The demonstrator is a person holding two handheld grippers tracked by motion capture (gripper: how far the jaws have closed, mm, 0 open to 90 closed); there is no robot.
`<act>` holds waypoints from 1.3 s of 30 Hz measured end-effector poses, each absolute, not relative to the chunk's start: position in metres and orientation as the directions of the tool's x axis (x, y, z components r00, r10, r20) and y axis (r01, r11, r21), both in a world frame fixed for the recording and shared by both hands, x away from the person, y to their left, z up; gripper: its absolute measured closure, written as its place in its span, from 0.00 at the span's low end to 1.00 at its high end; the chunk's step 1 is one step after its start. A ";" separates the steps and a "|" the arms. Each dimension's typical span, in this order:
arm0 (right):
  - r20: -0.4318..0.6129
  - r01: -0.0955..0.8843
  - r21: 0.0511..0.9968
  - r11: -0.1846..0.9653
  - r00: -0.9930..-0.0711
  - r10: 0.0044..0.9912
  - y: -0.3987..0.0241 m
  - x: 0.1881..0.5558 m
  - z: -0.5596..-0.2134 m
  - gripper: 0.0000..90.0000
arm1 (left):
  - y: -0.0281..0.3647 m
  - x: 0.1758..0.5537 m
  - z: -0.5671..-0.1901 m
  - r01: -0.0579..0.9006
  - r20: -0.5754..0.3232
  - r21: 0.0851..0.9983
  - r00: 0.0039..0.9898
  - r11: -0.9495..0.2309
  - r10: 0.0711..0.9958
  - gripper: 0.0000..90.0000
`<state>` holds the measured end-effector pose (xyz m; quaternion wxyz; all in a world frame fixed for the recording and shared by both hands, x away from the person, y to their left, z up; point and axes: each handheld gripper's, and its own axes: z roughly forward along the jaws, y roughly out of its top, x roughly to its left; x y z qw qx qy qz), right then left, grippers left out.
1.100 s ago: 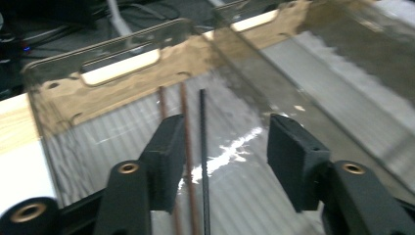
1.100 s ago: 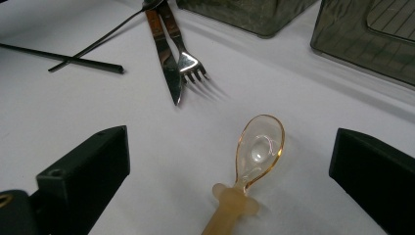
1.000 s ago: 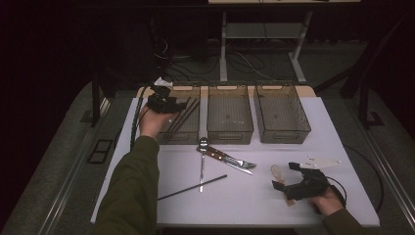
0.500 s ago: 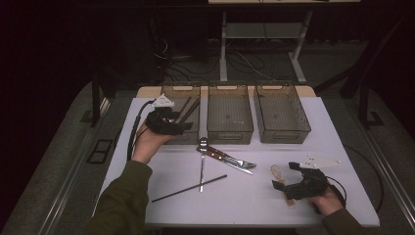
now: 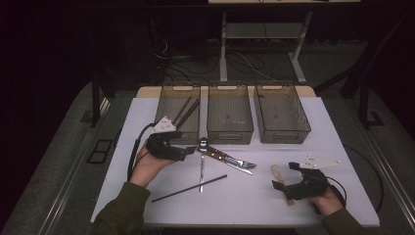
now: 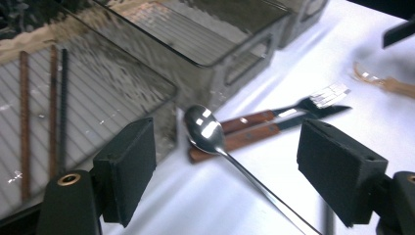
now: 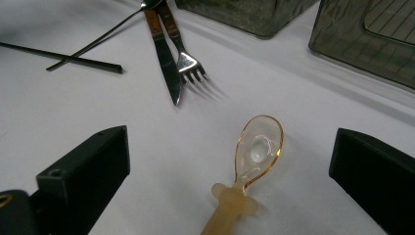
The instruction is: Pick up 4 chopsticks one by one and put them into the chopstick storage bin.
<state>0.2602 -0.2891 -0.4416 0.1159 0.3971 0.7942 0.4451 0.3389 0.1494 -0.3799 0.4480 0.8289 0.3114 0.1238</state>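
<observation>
1. Cutlery sorting into three bins. Left gripper (image 5: pixel 185 152) sits in front of the left bin (image 5: pixel 169 131), jaws spread apart and just been opening, nothing pinched. In the left gripper view the metal spoon (image 6: pixel 204 128) lies between the jaws, pads clear of it.
2. Spoon location: bowl up by the left bin's front wall, touching the wooden handles of the knife (image 5: pixel 234 162) and fork (image 7: pixel 188 62); the handle runs back toward the person and crosses the loose black chopstick (image 5: pixel 190 188) on the white table (image 5: pixel 342 196).
3. Left bin already holds chopsticks (image 5: pixel 186 110). Middle bin (image 5: pixel 230 131) and right bin (image 5: pixel 281 134) look mostly bare.
4. Right gripper (image 5: pixel 283 185) rests low at the right, jaws wide apart, empty. Clear amber plastic spoon (image 7: pixel 257 147) lies between them, untouched.
5. Risk: closing on the spoon bowl, which is rounded and shiny, so it could squirt out. Probably safer on the handle.
6. Risk: knife and fork handles touch the bowl, so a sloppy pinch may drag or lift them too.
7. Risk: lifting the spoon could flick the crossed chopstick, likely rolling it toward the table edge.
8. Risk: left jaw is near the bin wall; a bump could shove the bin.
9. Risk: amber spoon is light and may skid if only one pad lands.
</observation>
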 end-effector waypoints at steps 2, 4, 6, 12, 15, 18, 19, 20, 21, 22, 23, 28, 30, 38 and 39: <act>0.169 0.526 0.800 0.288 -0.658 0.734 -0.289 0.260 -0.441 0.01 | 0.149 0.331 -0.382 0.397 -0.066 0.818 0.784 -0.416 0.617 0.24; 0.166 0.523 0.803 0.287 -0.658 0.735 -0.290 0.260 -0.441 0.01 | 0.148 0.325 -0.385 0.389 -0.063 0.820 0.791 -0.421 0.609 0.23; 0.164 0.522 0.803 0.287 -0.658 0.735 -0.290 0.259 -0.441 0.01 | 0.148 0.318 -0.389 0.382 -0.060 0.820 0.797 -0.426 0.601 0.23; 0.165 0.521 0.804 0.288 -0.659 0.734 -0.290 0.259 -0.440 0.01 | 0.150 0.303 -0.399 0.368 -0.044 0.812 0.813 -0.454 0.580 0.24; 0.162 0.519 0.804 0.290 -0.661 0.733 -0.289 0.259 -0.441 0.01 | 0.152 0.297 -0.403 0.370 -0.049 0.808 0.817 -0.458 0.574 0.24; 0.164 0.522 0.803 0.288 -0.658 0.735 -0.290 0.259 -0.441 0.01 | 0.153 0.291 -0.408 0.366 -0.046 0.803 0.826 -0.471 0.562 0.26; 0.164 0.522 0.803 0.288 -0.657 0.736 -0.290 0.259 -0.441 0.01 | 0.154 0.289 -0.409 0.362 -0.037 0.800 0.826 -0.478 0.563 0.27; 0.164 0.522 0.803 0.287 -0.657 0.736 -0.290 0.259 -0.441 0.01 | 0.155 0.287 -0.410 0.361 -0.034 0.799 0.826 -0.481 0.563 0.28; 0.164 0.522 0.803 0.287 -0.657 0.735 -0.290 0.259 -0.441 0.01 | 0.156 0.286 -0.411 0.360 -0.036 0.802 0.826 -0.477 0.562 0.29; 0.164 0.521 0.803 0.288 -0.658 0.735 -0.290 0.259 -0.441 0.01 | 0.158 0.285 -0.412 0.360 -0.039 0.801 0.828 -0.478 0.560 0.31; 0.165 0.521 0.804 0.287 -0.658 0.734 -0.290 0.259 -0.441 0.01 | 0.159 0.283 -0.413 0.369 -0.053 0.802 0.827 -0.470 0.560 0.32; 0.162 0.520 0.804 0.288 -0.657 0.736 -0.290 0.259 -0.440 0.01 | 0.161 0.274 -0.421 0.369 -0.071 0.797 0.843 -0.478 0.533 0.44; 0.160 0.519 0.804 0.290 -0.658 0.735 -0.290 0.260 -0.441 0.01 | 0.159 0.271 -0.425 0.361 -0.071 0.789 0.858 -0.497 0.509 0.50; 0.159 0.521 0.802 0.293 -0.658 0.736 -0.289 0.260 -0.441 0.01 | 0.152 0.271 -0.436 0.354 -0.075 0.744 0.887 -0.567 0.456 0.71; 0.159 0.522 0.802 0.292 -0.657 0.737 -0.289 0.260 -0.441 0.01 | 0.152 0.271 -0.436 0.353 -0.075 0.741 0.889 -0.571 0.452 0.74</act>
